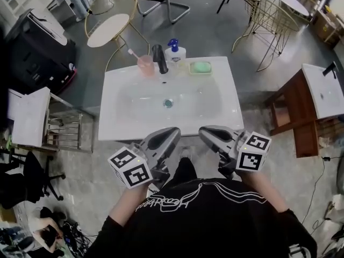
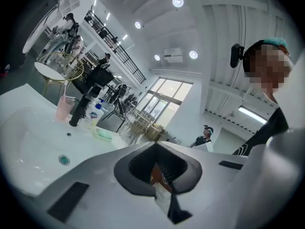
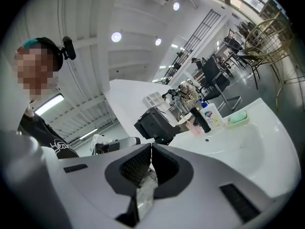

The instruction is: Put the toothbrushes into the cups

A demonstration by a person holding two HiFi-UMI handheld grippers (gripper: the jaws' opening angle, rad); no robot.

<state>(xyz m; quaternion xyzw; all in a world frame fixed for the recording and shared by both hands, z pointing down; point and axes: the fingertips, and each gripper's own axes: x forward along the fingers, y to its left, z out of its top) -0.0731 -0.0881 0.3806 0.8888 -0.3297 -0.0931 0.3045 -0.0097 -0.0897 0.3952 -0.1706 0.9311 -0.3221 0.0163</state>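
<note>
A pink cup (image 1: 145, 65) stands at the back of the white sink (image 1: 121, 123), left of the black faucet (image 1: 159, 58). A toothbrush (image 1: 133, 53) leans in it, head up to the left. The cup also shows in the left gripper view (image 2: 63, 108) and the right gripper view (image 3: 193, 126). Both grippers hover at the sink's front edge, close to the person's body and far from the cup. My left gripper (image 1: 167, 136) (image 2: 159, 175) is shut with nothing in its jaws. My right gripper (image 1: 209, 134) (image 3: 147, 168) is also shut and holds nothing.
A white pump bottle (image 1: 174, 51) and a green soap dish (image 1: 200, 67) sit right of the faucet. A round gold-framed chair (image 1: 110, 23) stands behind the sink. A wooden stand with another basin (image 1: 293, 112) is at the right, and a metal rack (image 1: 62, 128) at the left.
</note>
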